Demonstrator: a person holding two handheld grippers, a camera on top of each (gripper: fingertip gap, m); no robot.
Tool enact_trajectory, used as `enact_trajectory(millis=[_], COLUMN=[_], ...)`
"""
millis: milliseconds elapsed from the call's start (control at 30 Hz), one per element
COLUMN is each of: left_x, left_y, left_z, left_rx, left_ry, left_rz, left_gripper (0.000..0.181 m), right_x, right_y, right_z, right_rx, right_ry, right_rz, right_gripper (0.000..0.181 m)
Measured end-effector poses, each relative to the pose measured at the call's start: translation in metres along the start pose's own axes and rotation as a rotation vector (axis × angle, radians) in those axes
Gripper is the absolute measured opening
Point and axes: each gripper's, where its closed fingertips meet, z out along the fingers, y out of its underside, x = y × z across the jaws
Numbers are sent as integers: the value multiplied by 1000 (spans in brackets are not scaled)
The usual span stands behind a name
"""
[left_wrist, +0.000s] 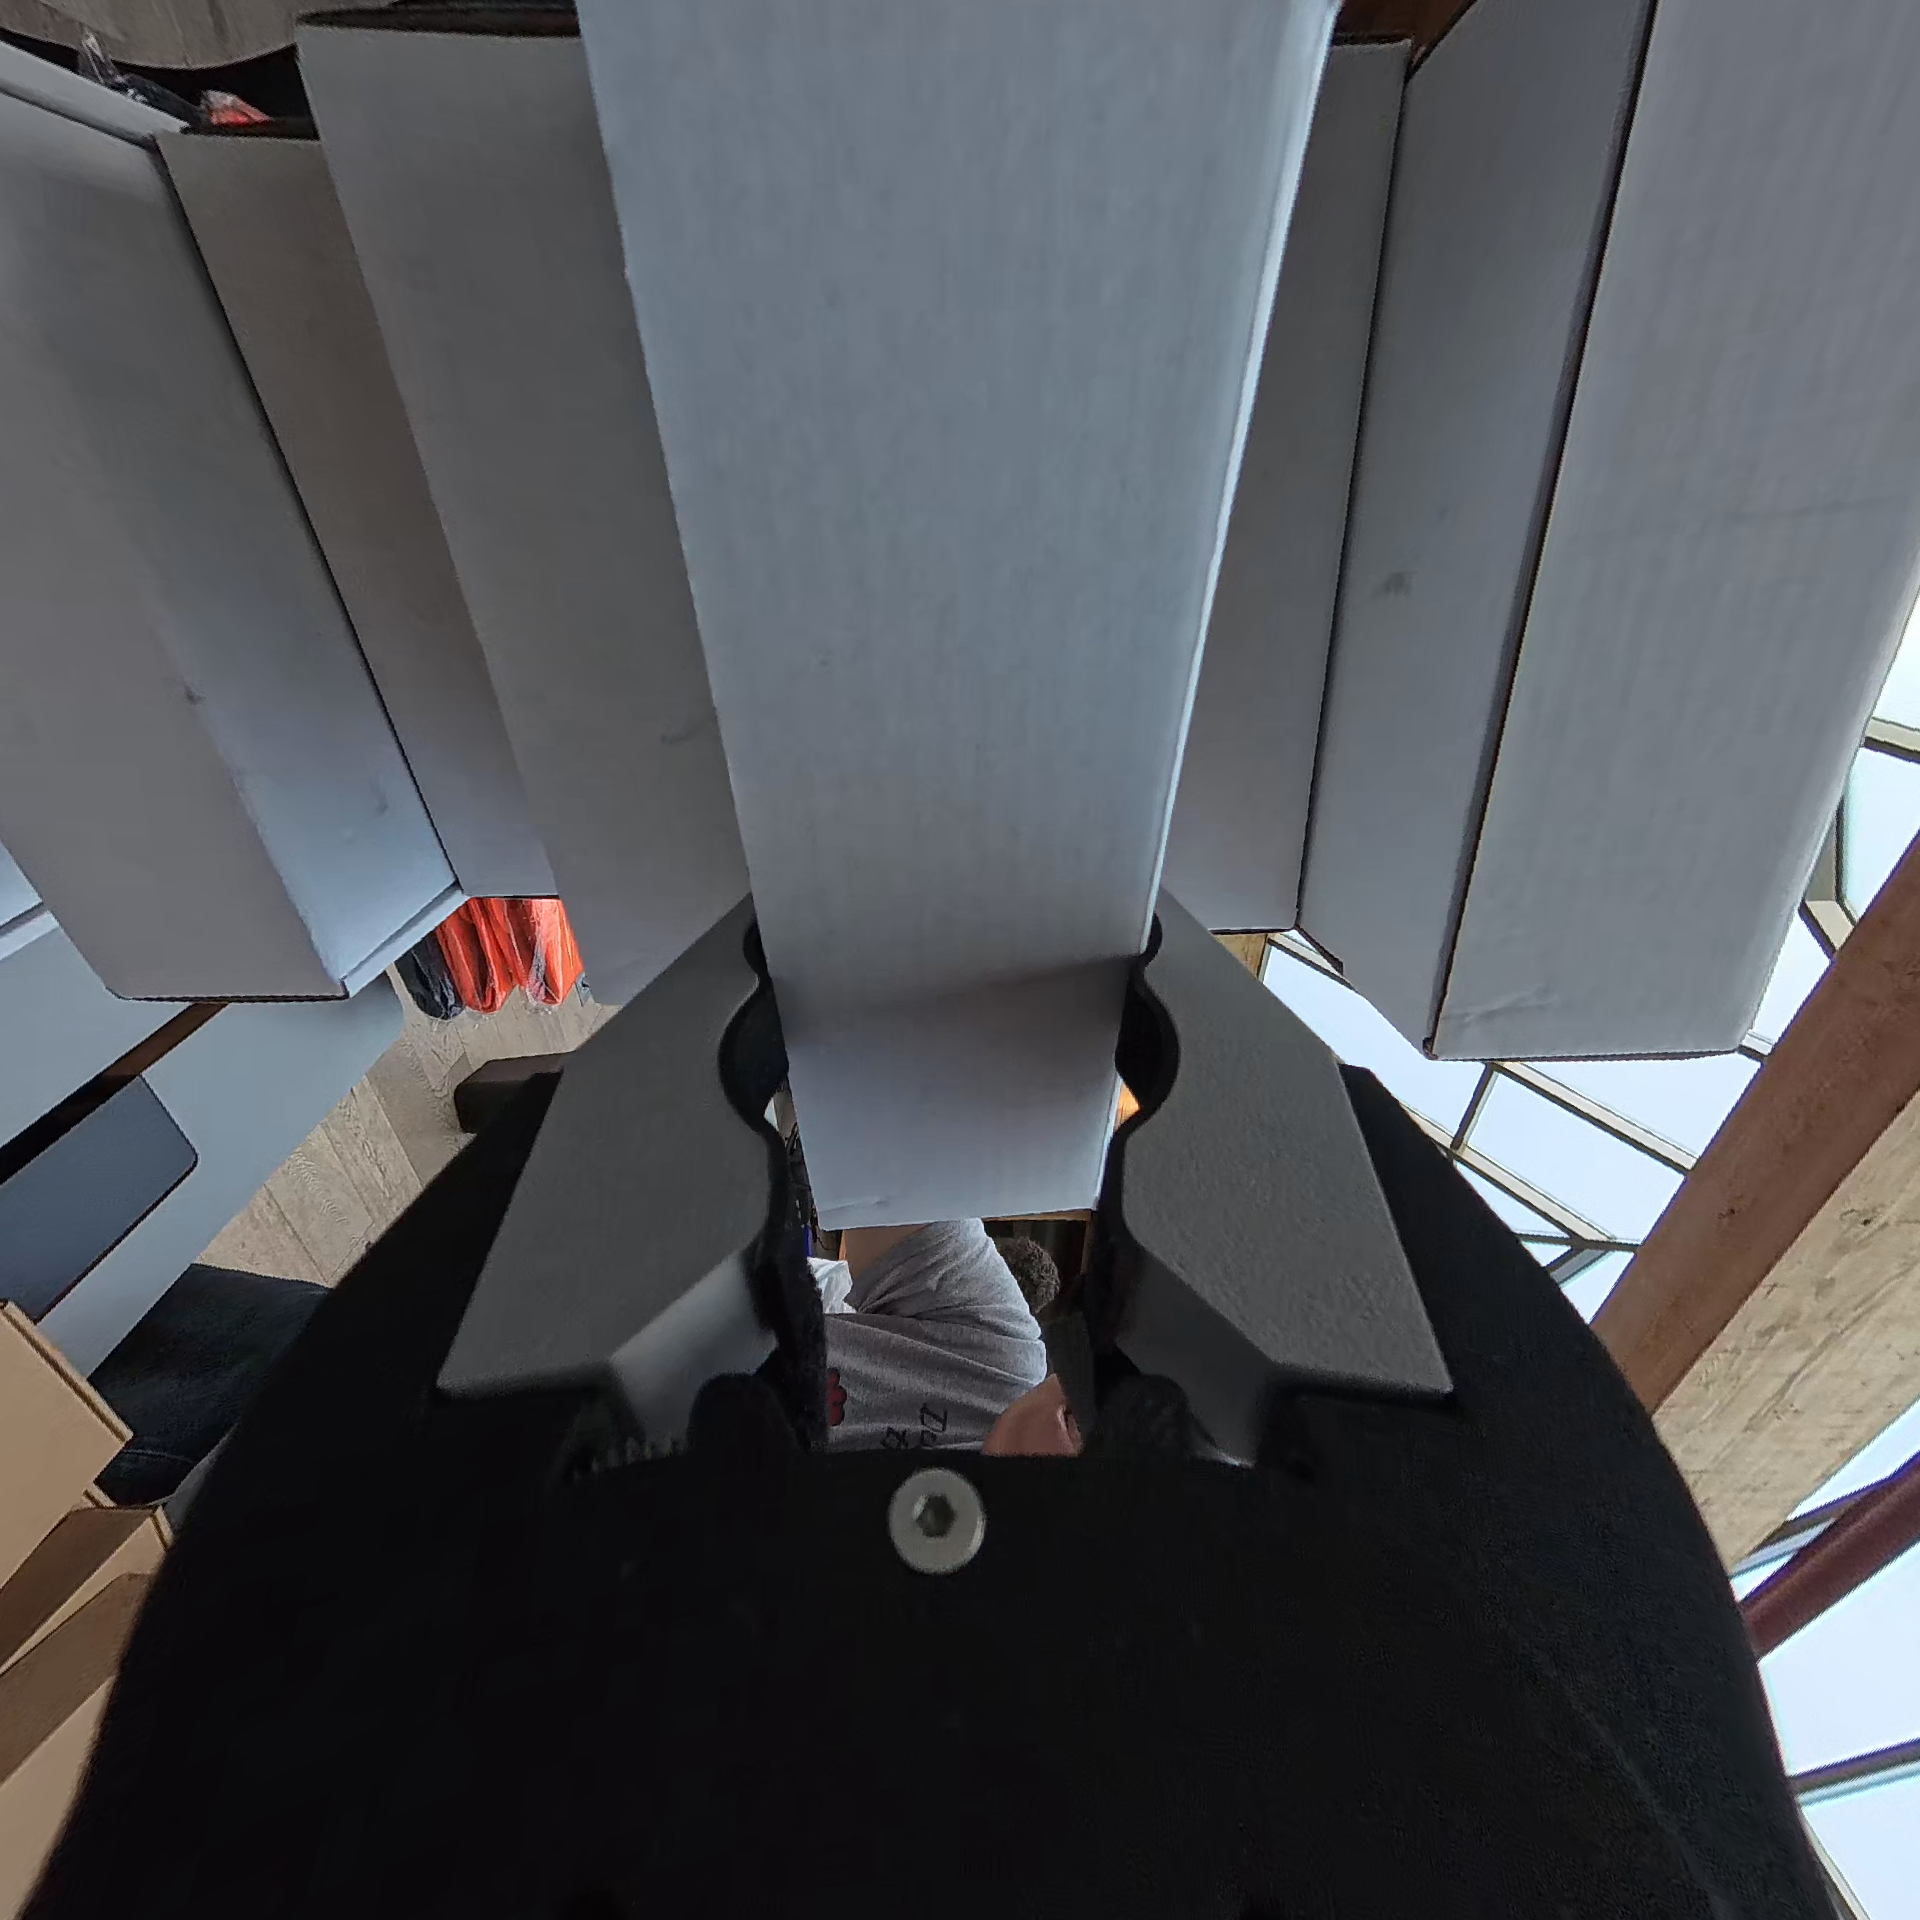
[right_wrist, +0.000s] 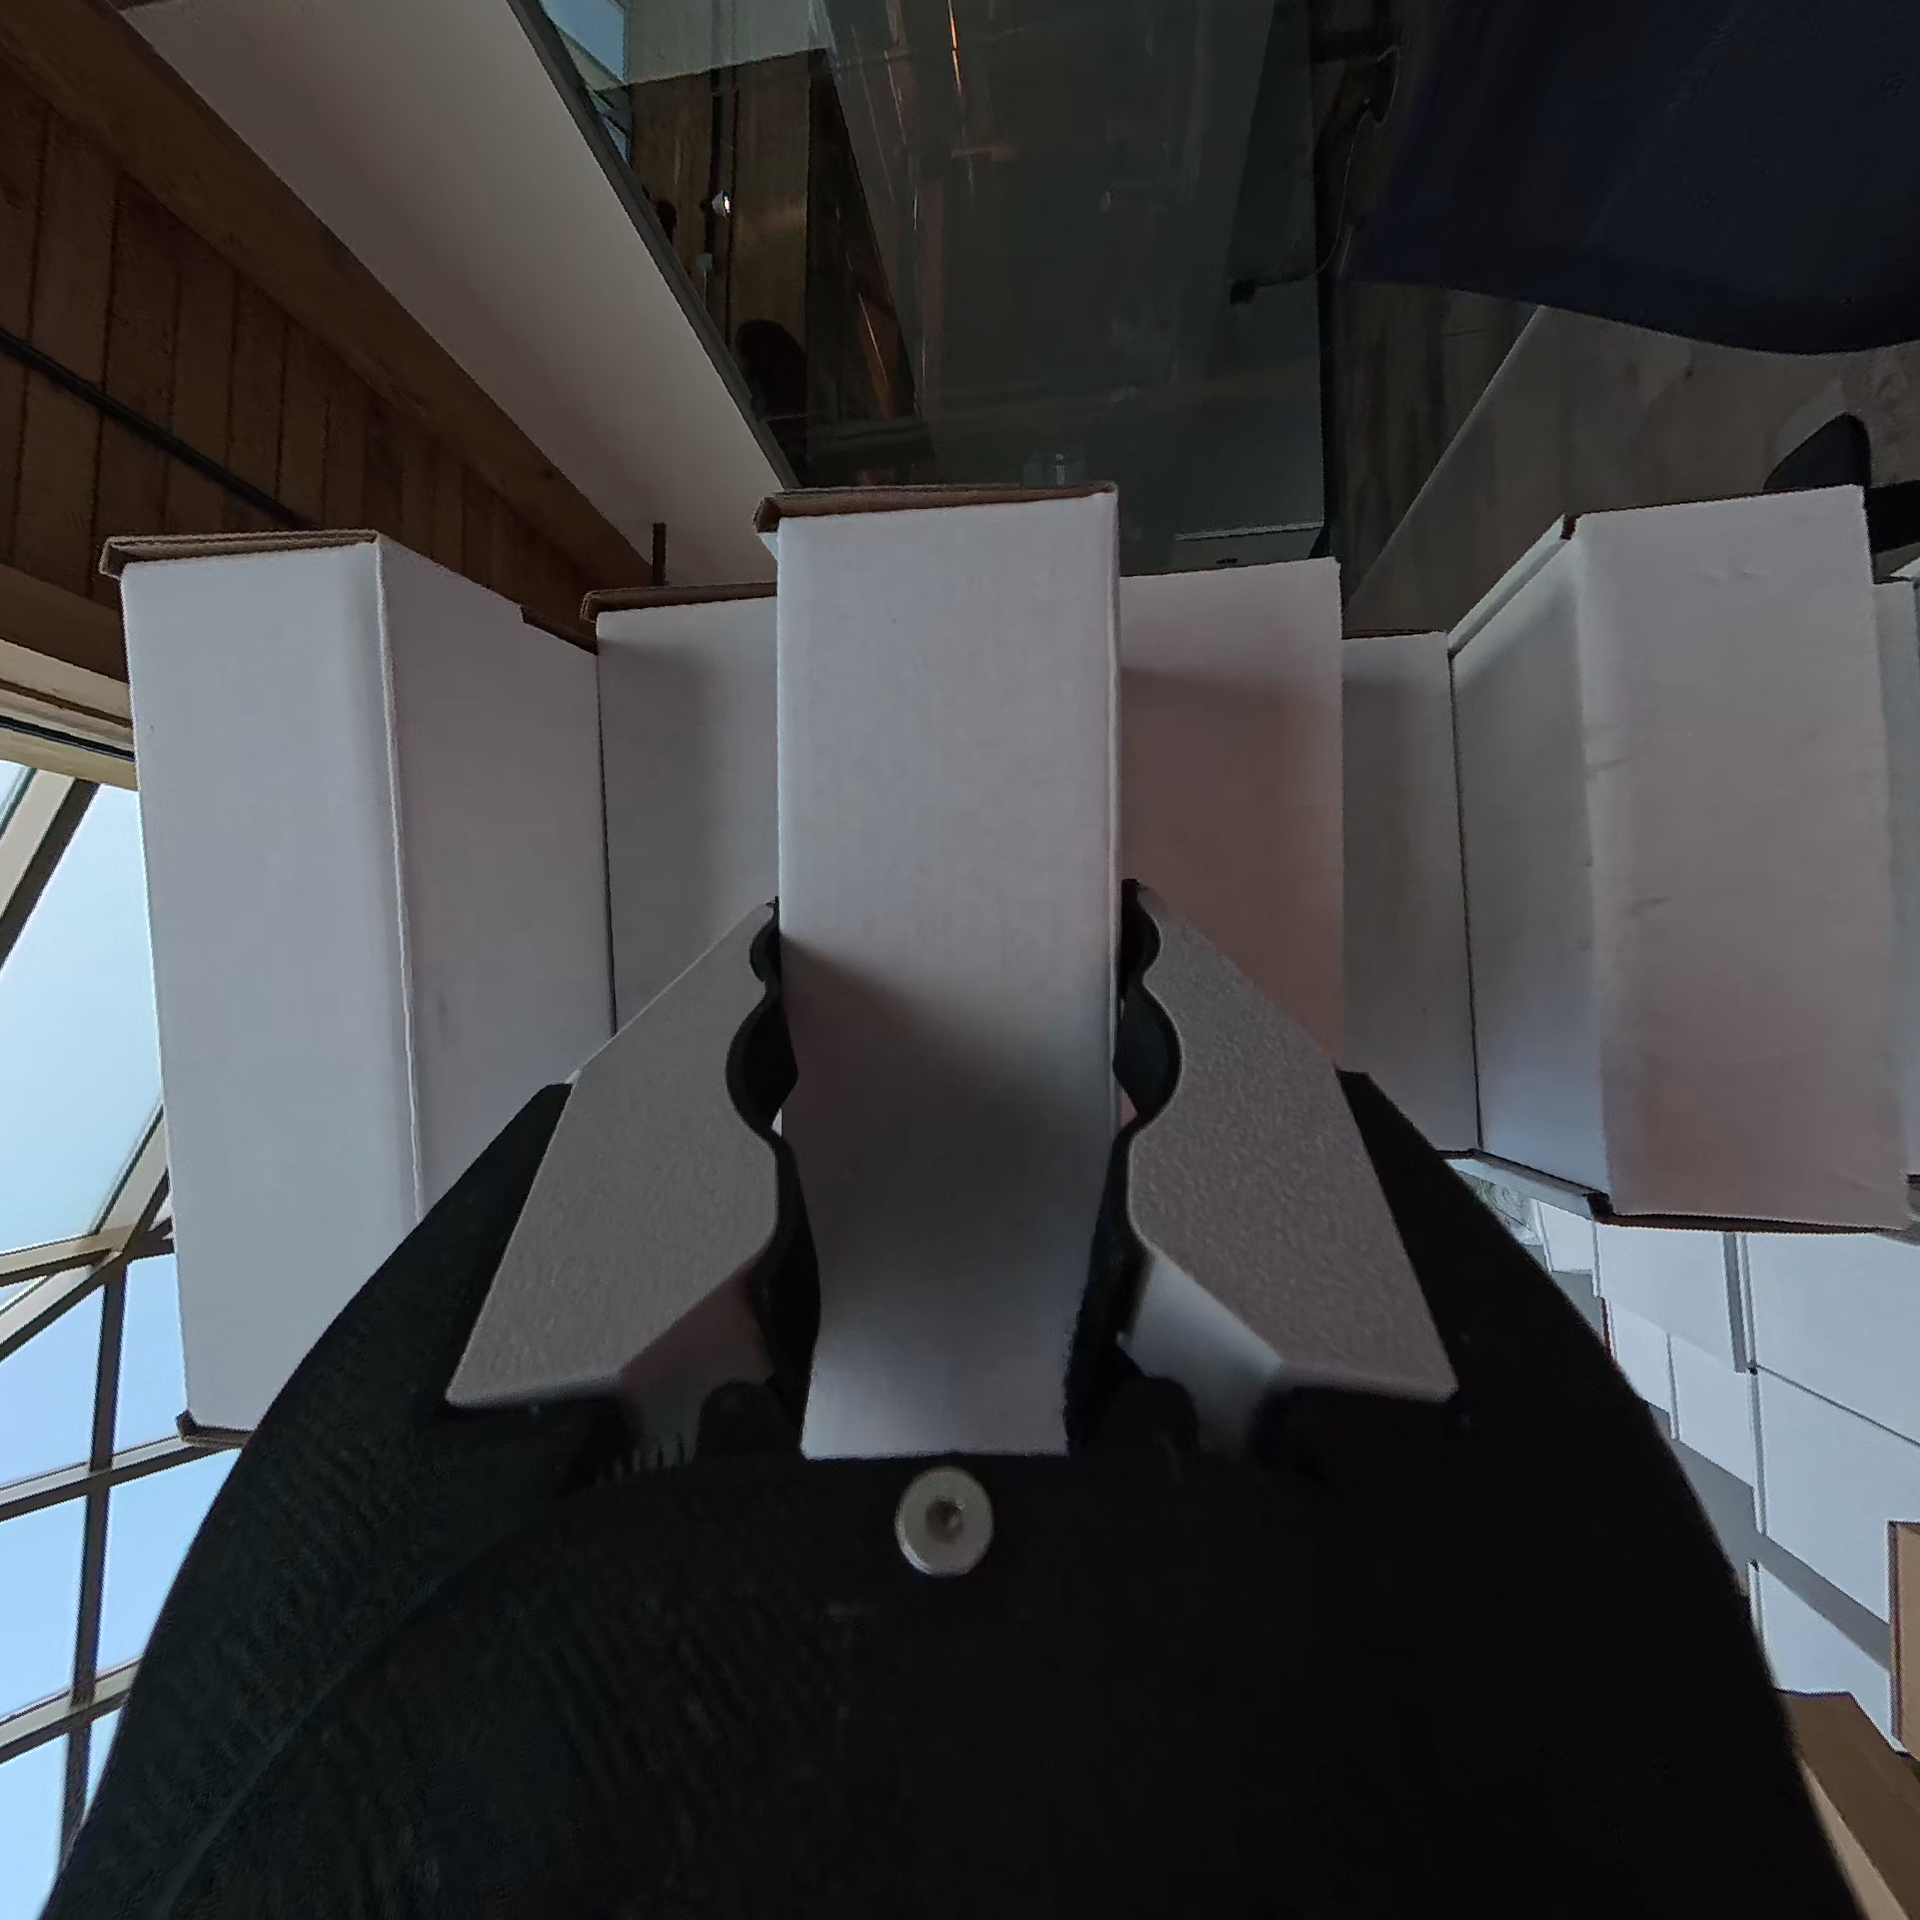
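Observation:
In the left wrist view my left gripper (left_wrist: 956, 935) is shut on the narrow face of a long white cardboard box (left_wrist: 935, 468) that runs up and away from the camera. Its near end sits between the fingers (left_wrist: 623, 1164). More white boxes (left_wrist: 187, 582) fan out close on both sides. In the right wrist view my right gripper (right_wrist: 951, 914) is shut on a similar white box (right_wrist: 945, 727), which reaches back to the gripper's body. Other white boxes (right_wrist: 364, 935) stand beside and behind it. I cannot tell whether both grippers hold the same box.
A person in a grey shirt (left_wrist: 935, 1340) shows behind the left fingers. Orange items (left_wrist: 509, 956) and brown cartons (left_wrist: 52, 1455) lie at the left. Wooden beams (left_wrist: 1766, 1164) and windows (right_wrist: 62, 987) are around. Stacked white boxes (right_wrist: 1714, 1403) stand at the right.

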Motion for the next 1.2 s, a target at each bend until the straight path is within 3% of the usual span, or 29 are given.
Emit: enact_trajectory(millis=[267, 1200], left_x=[1, 0], left_y=[2, 1], left_z=[3, 4], left_rx=[-17, -91], left_ry=[-4, 14], left_rz=[0, -7], left_gripper=[63, 62], right_x=[-1, -1], right_y=[1, 2], right_z=[1, 6], right_rx=[43, -84], right_ry=[14, 50], right_rz=[-17, -48], right_gripper=[61, 60])
